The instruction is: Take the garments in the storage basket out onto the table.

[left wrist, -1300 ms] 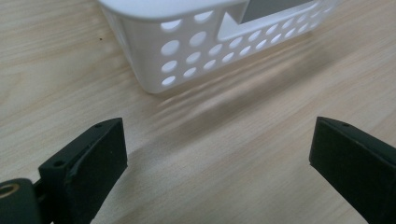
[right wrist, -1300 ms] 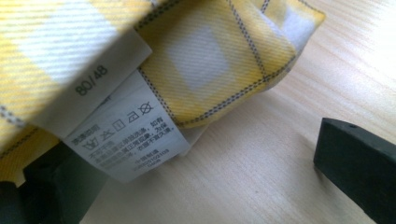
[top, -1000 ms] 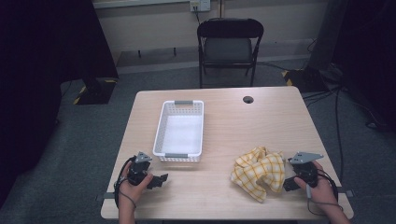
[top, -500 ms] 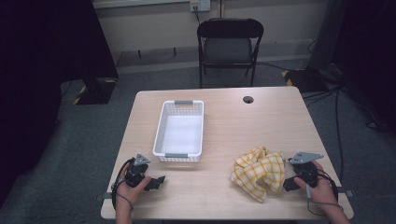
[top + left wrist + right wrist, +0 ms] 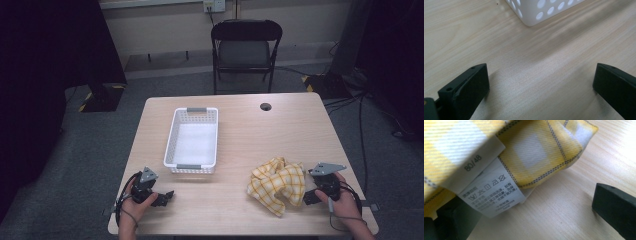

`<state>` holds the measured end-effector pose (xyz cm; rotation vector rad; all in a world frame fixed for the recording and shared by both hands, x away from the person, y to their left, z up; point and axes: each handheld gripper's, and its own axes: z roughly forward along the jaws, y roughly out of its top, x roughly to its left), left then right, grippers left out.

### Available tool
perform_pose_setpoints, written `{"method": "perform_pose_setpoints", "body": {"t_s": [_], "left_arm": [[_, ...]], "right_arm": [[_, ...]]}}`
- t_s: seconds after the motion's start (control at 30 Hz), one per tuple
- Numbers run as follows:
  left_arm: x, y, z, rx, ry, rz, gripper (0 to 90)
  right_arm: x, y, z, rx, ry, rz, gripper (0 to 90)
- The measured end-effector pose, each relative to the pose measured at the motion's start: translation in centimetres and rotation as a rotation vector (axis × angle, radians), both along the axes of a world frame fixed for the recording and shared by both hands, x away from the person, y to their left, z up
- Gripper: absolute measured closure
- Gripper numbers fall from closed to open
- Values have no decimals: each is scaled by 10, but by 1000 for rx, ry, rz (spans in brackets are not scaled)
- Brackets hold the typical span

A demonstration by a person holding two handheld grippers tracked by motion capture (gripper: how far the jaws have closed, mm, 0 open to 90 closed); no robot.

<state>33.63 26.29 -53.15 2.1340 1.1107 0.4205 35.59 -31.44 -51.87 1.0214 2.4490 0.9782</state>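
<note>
Yellow checked cloth [image 5: 276, 183] just left of right hand-held gripper [image 5: 309, 196], jaws spread wide, cloth edge over one jaw.

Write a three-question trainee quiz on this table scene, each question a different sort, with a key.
1. True or false: the yellow checked cloth lies inside the white basket.
2. Multiple choice: the right gripper is A) shut on the cloth, B) open at the cloth's edge, C) inside the basket.
3. Fill in: the care label on the cloth hangs over one ____ of the right gripper.

Key: 1 false, it lies on the table; 2 B; 3 jaw.
</note>
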Motion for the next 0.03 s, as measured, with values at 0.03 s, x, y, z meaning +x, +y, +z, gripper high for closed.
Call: {"method": "perform_pose_setpoints", "body": {"t_s": [0.03], "left_arm": [[-1, 1, -1, -6, -10, -4, 0]], "right_arm": [[0, 0, 0, 0, 0, 0, 0]]}}
